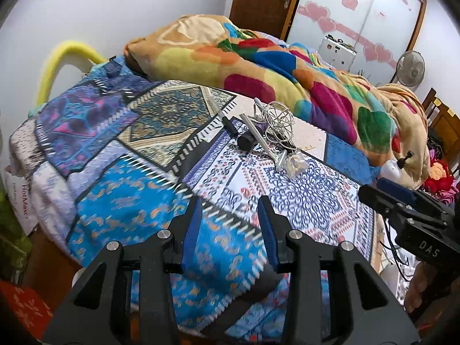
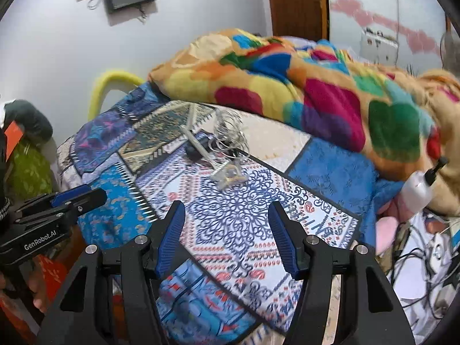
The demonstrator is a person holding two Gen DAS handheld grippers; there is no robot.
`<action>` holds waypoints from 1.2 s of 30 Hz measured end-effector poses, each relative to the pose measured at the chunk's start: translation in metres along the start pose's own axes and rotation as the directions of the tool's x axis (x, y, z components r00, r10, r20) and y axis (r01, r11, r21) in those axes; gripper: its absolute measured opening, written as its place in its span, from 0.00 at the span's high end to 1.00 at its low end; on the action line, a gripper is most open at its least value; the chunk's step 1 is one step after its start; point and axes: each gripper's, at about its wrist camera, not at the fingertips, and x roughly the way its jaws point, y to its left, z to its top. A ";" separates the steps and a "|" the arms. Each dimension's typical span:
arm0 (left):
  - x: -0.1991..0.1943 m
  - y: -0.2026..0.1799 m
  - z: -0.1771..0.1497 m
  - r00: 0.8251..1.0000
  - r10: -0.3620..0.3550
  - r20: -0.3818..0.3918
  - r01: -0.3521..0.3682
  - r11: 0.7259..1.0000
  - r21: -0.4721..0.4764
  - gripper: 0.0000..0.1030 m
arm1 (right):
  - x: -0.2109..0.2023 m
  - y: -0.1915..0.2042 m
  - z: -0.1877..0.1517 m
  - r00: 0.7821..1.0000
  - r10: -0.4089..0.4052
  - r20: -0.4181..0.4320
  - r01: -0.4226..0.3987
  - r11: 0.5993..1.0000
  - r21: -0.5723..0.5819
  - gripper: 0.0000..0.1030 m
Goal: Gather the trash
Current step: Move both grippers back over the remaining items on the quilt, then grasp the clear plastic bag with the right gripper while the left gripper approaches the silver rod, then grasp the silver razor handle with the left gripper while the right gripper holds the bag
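Left gripper (image 1: 230, 201) and right gripper (image 2: 227, 207): jaws open, empty, above patterned bedspread (image 1: 302, 198). Trash pile (image 1: 270, 135) lies ahead, untouched.

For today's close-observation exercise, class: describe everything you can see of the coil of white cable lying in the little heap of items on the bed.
The coil of white cable is thin, plastic-looking cord wound in loose, uneven loops that stand up a little from the patterned bedspread. It sits at the far end of a small heap, near the colourful fleece blanket. Its strands trail over a long pale slotted strip and beside a dark cylindrical object. No gripper touches it. The right wrist view blurs it.
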 end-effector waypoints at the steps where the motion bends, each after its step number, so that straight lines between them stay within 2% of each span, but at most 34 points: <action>1: 0.009 -0.002 0.003 1.000 -0.002 -0.005 0.002 1.000 0.004 0.62 | 0.007 -0.004 0.002 1.000 0.008 -0.010 -0.008 1.000 0.011 0.46; 7: 0.050 -0.009 0.013 0.999 -0.011 -0.032 0.011 1.000 0.012 0.62 | 0.055 -0.021 0.016 0.997 0.046 -0.067 -0.042 0.997 0.066 0.46; 15: 0.083 -0.011 0.024 0.998 0.012 -0.059 -0.010 0.999 0.037 0.62 | 0.113 -0.019 0.027 0.988 0.085 -0.132 -0.076 0.994 0.074 0.46; 17: 0.089 -0.011 0.027 0.998 0.022 -0.058 -0.020 0.999 0.029 0.62 | 0.114 -0.019 0.025 0.990 0.078 -0.120 -0.070 0.995 0.071 0.52; 18: 0.092 -0.011 0.028 0.998 0.024 -0.059 -0.023 1.000 0.020 0.62 | 0.112 -0.018 0.024 0.992 0.067 -0.108 -0.063 0.997 0.038 0.63; 19: 0.095 -0.011 0.030 0.998 0.019 -0.063 -0.019 1.000 0.007 0.62 | 0.112 -0.018 0.024 0.992 0.067 -0.108 -0.063 0.997 0.038 0.70; 23: 0.105 -0.022 0.032 0.997 -0.005 -0.078 0.005 1.000 -0.003 0.62 | 0.104 -0.025 0.019 0.994 0.079 -0.080 -0.077 0.997 0.025 0.74; 27: 0.114 -0.045 0.034 0.997 -0.023 -0.080 0.027 0.998 0.050 0.62 | 0.087 -0.043 0.012 0.995 0.076 -0.057 -0.073 0.996 0.044 0.74; 30: 0.128 -0.062 0.035 0.996 0.005 -0.094 0.006 0.994 0.109 0.62 | 0.079 -0.055 0.009 0.996 0.072 -0.049 -0.069 0.996 0.060 0.74; 33: 0.139 -0.067 0.036 0.994 -0.002 -0.107 0.014 0.994 0.108 0.62 | 0.077 -0.066 0.009 0.997 0.053 -0.059 -0.049 0.996 0.075 0.74; 36: 0.141 -0.076 0.035 0.997 0.010 -0.080 0.002 0.990 0.141 0.62 | 0.078 -0.072 0.009 0.997 0.042 -0.068 -0.037 0.996 0.083 0.74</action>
